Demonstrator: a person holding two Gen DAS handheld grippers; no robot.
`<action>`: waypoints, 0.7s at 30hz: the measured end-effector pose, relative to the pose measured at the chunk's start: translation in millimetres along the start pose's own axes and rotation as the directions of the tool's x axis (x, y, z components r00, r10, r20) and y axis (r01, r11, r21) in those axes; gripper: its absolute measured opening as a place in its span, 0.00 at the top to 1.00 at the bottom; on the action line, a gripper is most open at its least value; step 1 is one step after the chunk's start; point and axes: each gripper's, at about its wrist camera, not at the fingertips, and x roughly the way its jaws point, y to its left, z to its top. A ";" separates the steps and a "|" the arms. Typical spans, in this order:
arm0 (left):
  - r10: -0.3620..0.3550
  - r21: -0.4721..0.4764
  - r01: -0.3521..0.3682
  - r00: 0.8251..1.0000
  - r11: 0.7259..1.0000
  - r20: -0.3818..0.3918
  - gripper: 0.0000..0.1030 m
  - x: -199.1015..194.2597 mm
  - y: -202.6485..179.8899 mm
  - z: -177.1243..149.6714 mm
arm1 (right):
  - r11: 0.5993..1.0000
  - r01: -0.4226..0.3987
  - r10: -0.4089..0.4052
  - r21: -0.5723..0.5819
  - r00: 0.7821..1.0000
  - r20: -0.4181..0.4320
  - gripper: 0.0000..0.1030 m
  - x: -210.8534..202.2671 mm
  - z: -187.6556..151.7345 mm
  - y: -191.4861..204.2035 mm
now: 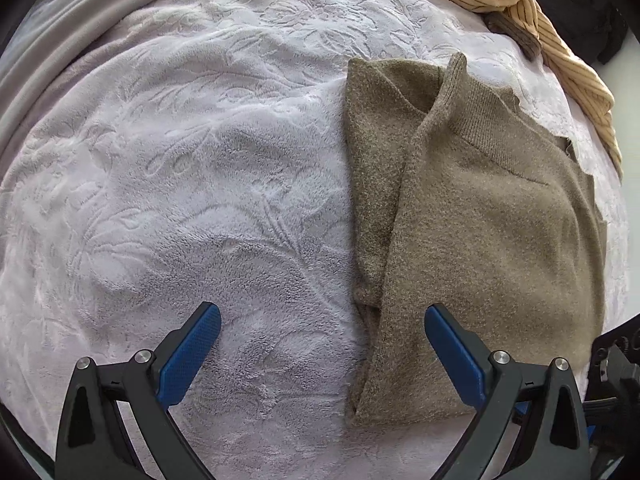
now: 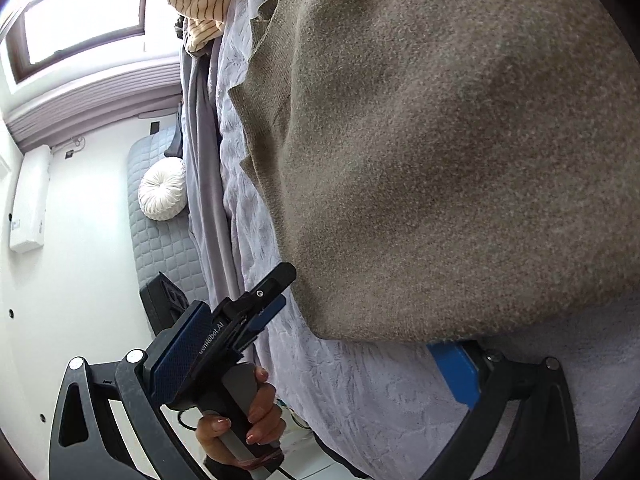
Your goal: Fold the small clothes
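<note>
A brown knit sweater (image 1: 472,216) lies partly folded on the pale lilac fleece blanket (image 1: 180,184), one side flap and a sleeve laid over its body. My left gripper (image 1: 322,322) is open and empty, held above the sweater's near left edge; its right finger (image 1: 454,354) hangs over the cloth. In the right wrist view the sweater (image 2: 460,152) fills the frame. My right gripper (image 2: 320,360) is open; its right finger (image 2: 456,372) is tucked under the sweater's hem with its tip hidden, its left finger (image 2: 182,352) stands free. The left gripper (image 2: 256,312) shows there, held by a hand.
A yellow striped garment (image 1: 516,12) lies bunched at the blanket's far right, with dark clothing (image 1: 588,20) behind it. A grey sheet (image 1: 52,68) borders the blanket on the left. The right wrist view shows a quilted headboard (image 2: 160,240), a round white cushion (image 2: 162,190) and a window (image 2: 84,4).
</note>
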 end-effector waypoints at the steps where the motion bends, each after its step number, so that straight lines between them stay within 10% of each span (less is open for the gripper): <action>1: -0.021 -0.005 0.021 1.000 1.000 0.002 0.01 -1.0 3.3 2.0 | 1.000 -0.019 0.019 0.010 1.000 0.003 0.00 2.9 1.0 0.5; 7: -0.246 -0.040 0.246 0.969 0.969 -0.005 0.01 -7.2 17.9 17.1 | 0.997 -0.043 0.041 0.069 0.999 0.028 0.11 21.6 5.3 -1.6; 9: -0.322 -0.059 0.320 0.947 0.946 -0.022 0.01 -5.0 18.4 21.6 | 0.993 -0.051 0.047 0.109 0.998 0.037 0.48 24.4 6.7 -5.6; 10: -0.349 -0.069 0.347 0.937 0.935 -0.031 0.01 -2.4 17.6 24.9 | 0.989 -0.053 0.049 0.139 0.998 0.033 0.83 27.5 7.0 -9.7; 11: -0.379 -0.077 0.375 0.925 0.924 -0.041 0.01 3.0 15.2 25.7 | 0.985 -0.063 0.059 0.161 0.998 0.030 0.92 30.2 7.4 -13.0; 21: -0.564 -0.086 0.558 0.822 0.825 -0.081 0.01 23.7 -30.1 63.3 | 0.987 -0.161 0.161 0.015 0.987 0.029 0.92 3.8 16.4 26.7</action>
